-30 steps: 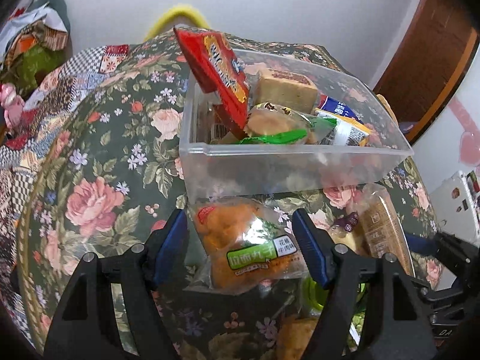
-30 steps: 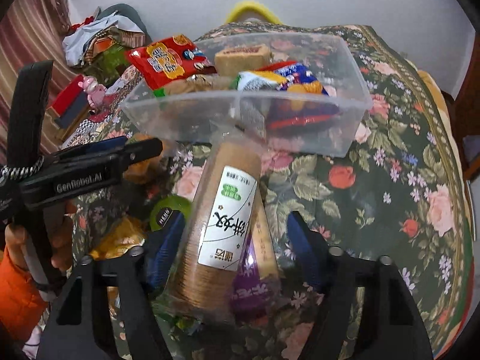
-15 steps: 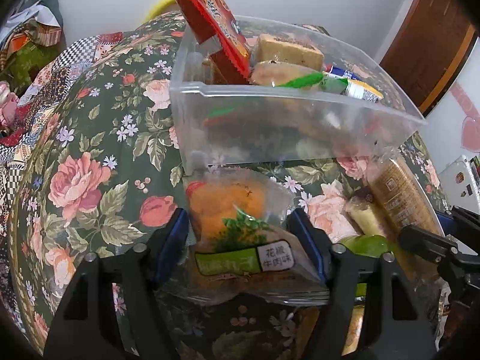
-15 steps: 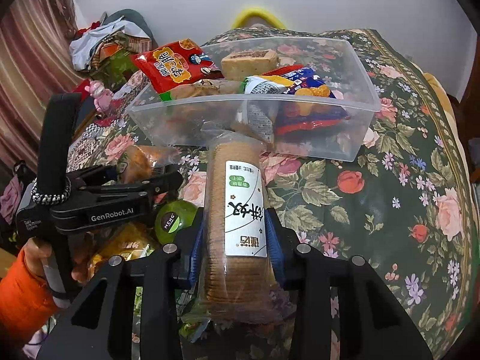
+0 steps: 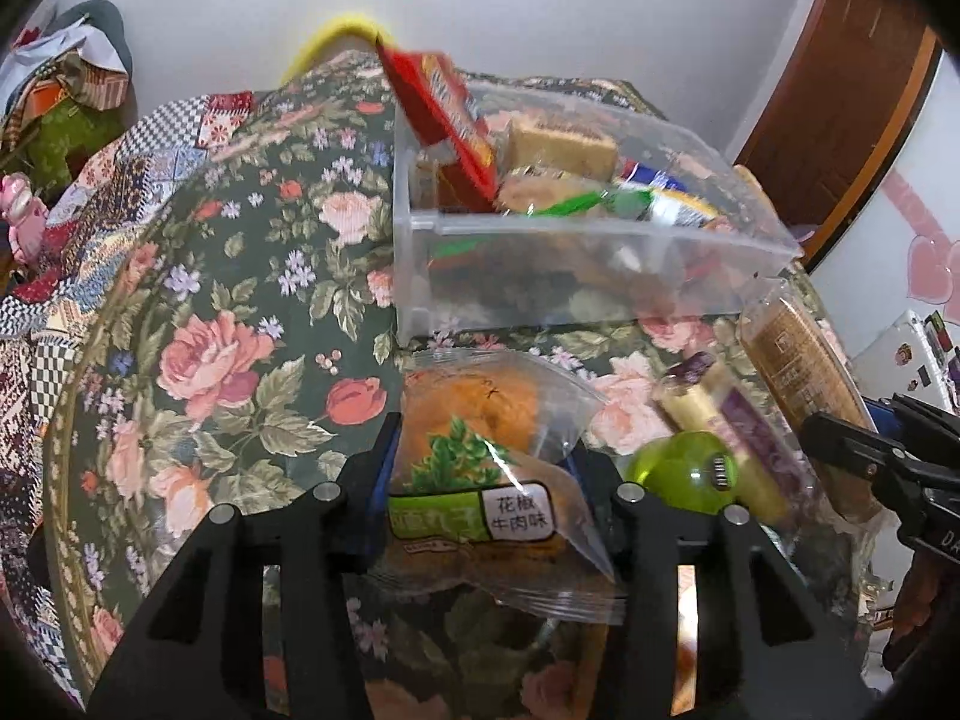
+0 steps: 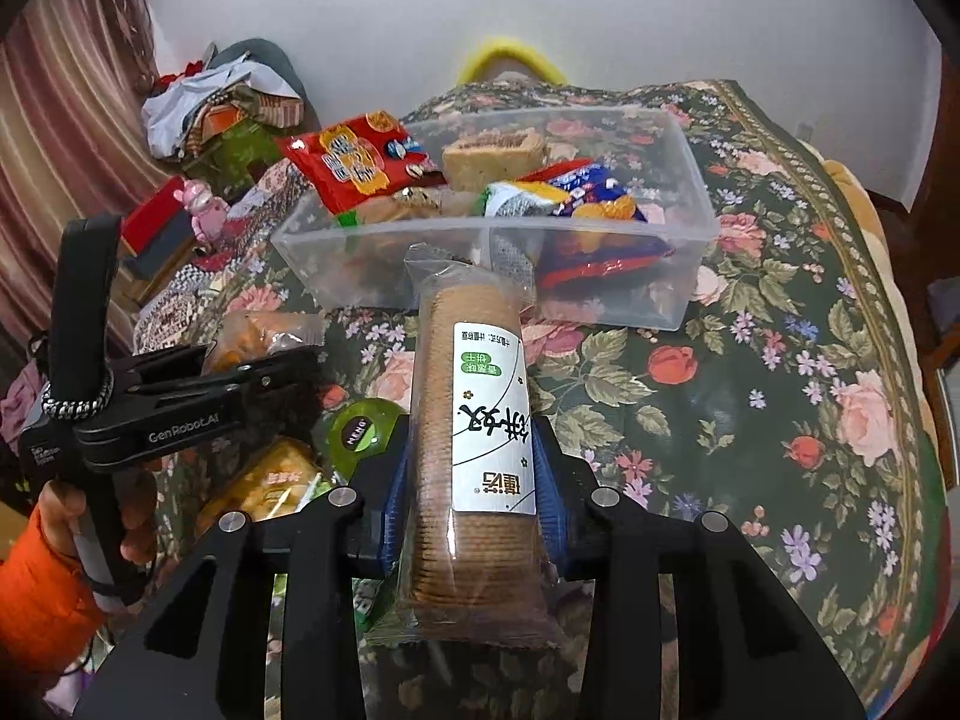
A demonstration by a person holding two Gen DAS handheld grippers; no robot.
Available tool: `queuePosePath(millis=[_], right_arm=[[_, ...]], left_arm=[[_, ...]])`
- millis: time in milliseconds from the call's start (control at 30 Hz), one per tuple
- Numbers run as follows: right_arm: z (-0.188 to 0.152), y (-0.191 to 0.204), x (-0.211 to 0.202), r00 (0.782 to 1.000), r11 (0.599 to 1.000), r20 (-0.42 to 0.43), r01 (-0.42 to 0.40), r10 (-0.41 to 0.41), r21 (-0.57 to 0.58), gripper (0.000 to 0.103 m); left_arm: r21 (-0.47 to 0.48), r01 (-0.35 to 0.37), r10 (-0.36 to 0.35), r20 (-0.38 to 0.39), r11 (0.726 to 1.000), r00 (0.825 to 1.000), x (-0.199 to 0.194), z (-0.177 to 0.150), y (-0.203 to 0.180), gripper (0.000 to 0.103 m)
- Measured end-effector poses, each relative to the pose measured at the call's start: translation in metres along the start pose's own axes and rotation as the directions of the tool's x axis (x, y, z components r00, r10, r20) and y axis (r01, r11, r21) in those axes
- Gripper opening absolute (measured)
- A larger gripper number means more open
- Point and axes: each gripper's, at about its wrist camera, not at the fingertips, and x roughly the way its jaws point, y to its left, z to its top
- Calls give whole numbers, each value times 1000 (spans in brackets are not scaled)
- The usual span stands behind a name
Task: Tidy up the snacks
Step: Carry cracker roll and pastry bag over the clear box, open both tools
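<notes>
Spread with a dark flowered cloth point(image 6: 750, 372), carries a clear plastic bin point(image 6: 690, 228) toward the far side, in front of a white wall. Holds a heap of snacks inside: a red packet point(image 6: 354, 159) leaning over the left rim, a pale cake block point(image 6: 495, 153), a blue-and-orange packet point(image 6: 594, 192), a green-and-white wrapper point(image 6: 519, 198).

Right gripper point(image 6: 474, 480): jaws closed on a long sleeve of brown biscuits point(image 6: 474, 420), white label facing up, blue pads pressing both sides near its lower half. Points lengthwise toward the bin, far end of the sleeve just short of the near wall, raised above the cloth.

Left gripper point(image 5: 486, 480): jaws clamped on a clear bag holding an orange-brown bun point(image 5: 474, 420) with a green band and a white label. Sits just before the near left corner of the bin in the left wrist view; cannot tell whether it touches the cloth.

Between the two grippers, on the cloth: a round green lidded cup point(image 6: 360, 432), a purple-and-cream wrapped bar point(image 5: 720, 420), a yellow-orange packet point(image 6: 270, 480) near the hand in an orange sleeve point(image 6: 36, 588).

Off the left edge: a pile of clothes point(image 6: 204, 96), a pink toy figure point(image 6: 201, 207), striped curtain point(image 6: 66, 90). At far right in the left wrist view, a brown wooden door point(image 5: 840, 90).
</notes>
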Motion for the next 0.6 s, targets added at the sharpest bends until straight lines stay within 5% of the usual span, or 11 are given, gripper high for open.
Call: queuePosePath(millis=[600], right_arm=[[44, -3, -49, 982, 999, 187, 34, -31, -13, 34]], left_arm=[[81, 63, -76, 179, 995, 981, -59, 62, -50, 47]])
